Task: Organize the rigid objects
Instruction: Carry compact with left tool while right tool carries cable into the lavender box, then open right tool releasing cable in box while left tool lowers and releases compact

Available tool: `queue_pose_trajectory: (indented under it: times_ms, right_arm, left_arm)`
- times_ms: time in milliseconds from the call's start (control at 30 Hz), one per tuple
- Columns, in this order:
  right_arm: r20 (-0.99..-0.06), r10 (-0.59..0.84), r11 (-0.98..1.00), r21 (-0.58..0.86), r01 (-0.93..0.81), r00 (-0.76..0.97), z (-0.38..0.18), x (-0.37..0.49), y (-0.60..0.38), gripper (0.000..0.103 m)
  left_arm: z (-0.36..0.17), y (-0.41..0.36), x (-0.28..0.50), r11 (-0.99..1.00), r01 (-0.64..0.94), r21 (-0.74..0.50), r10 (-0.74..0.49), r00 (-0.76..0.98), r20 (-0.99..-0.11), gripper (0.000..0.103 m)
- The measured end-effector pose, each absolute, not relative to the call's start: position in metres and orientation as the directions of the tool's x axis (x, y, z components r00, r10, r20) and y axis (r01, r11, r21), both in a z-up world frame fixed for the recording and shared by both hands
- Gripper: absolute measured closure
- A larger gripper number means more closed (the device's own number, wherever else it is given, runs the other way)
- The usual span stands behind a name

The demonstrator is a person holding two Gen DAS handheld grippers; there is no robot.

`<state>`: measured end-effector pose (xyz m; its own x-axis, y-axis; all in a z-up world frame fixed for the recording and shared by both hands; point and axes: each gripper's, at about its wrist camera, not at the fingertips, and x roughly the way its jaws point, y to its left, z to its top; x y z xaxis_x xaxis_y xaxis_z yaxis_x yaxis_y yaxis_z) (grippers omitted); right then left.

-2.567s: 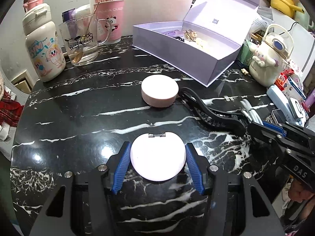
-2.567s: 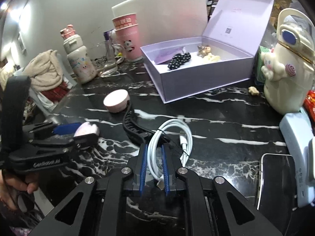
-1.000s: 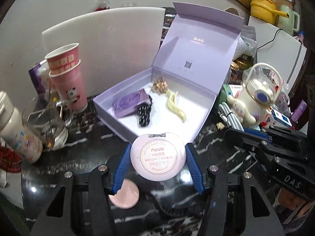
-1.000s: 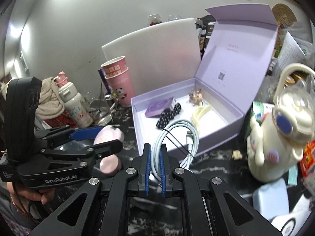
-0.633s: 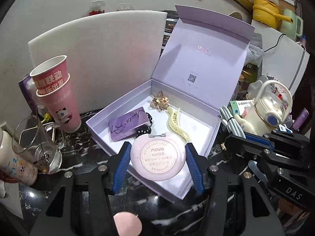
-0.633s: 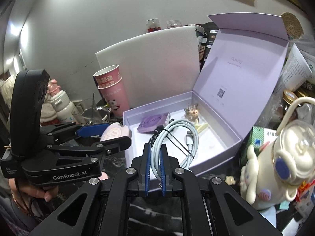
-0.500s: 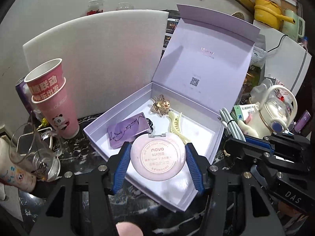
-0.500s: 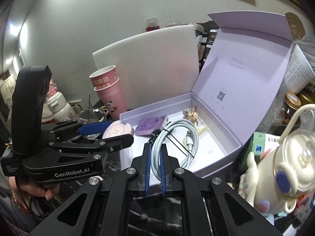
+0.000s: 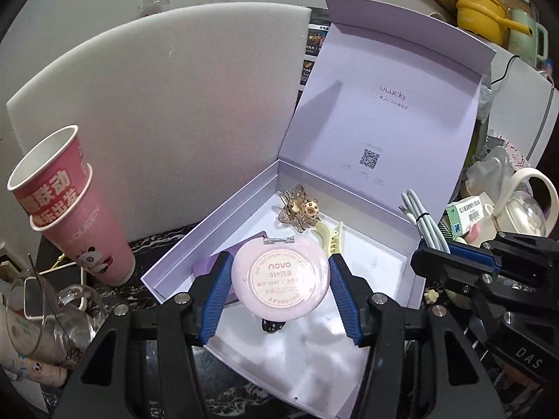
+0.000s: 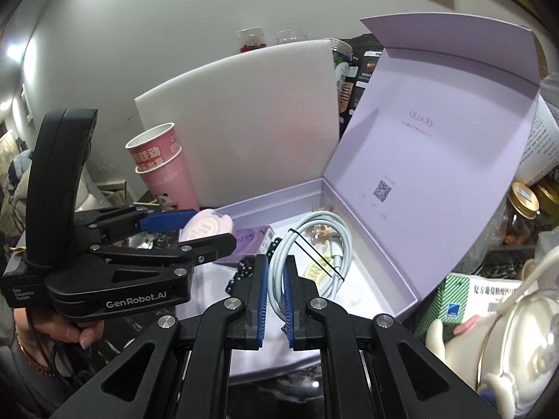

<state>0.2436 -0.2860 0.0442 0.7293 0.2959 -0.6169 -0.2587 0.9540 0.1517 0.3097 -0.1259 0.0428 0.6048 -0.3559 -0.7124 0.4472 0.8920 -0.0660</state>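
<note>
**Two tools, each loaded, held above the open lilac box**

Stacked paper cups (image 9: 75, 216): pink, two nested, standing on the dark marbled desk (image 9: 164, 239) to the left of the left tool, in front of a white foam board (image 9: 167, 111). A clear glass mug (image 9: 52, 317) stands below them at the view's left edge.

Left tool (image 9: 279, 284): blue pads part-way open and pressed on either side of a round pink compact (image 9: 281, 281), label side toward the camera, small hinge at its far edge. The compact hangs above the near left part of the box.

Lilac box (image 9: 216, 223): rectangular tray with its hinged lid (image 9: 380, 104) standing open behind. Inside, beyond the left tool: a purple card-like packet (image 9: 204, 265) to the left, partly hidden by the pad; a gold wire hair clip with a small bear figure (image 9: 300, 207) toward the far corner; a pale yellow claw clip (image 9: 332, 241) just beside it; a black beaded item (image 9: 272, 326) peeking out under the compact.

Right tool (image 10: 276, 296): pads drawn close together, pinching a coiled white cable (image 10: 314, 248) bound with a black tie. The coil stands up from the pads above the middle of the box, to the right of the left tool.

Cream character bottle (image 10: 517, 342): on the desk to the right of the right tool, next to a green-striped carton (image 10: 450, 303).
</note>
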Motion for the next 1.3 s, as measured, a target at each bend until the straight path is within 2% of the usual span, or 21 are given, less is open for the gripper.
queue_pose_trajectory:
  times_ms: [600,1300]
  right_arm:
    - [-0.646,0.268,0.960,0.117,-0.255,0.715,0.018,0.287,-0.281,0.094]
    - [-0.709,0.275,0.954,0.115,-0.278,0.649,-0.012,0.316,-0.273,0.094]
  left_arm:
    - [0.015,-0.133,0.360,0.884,0.466,-0.034,-0.331,0.574,-0.749,0.048]
    - [-0.014,-0.138,0.375,0.884,0.465,-0.044,-0.303,0.500,-0.811,0.048]
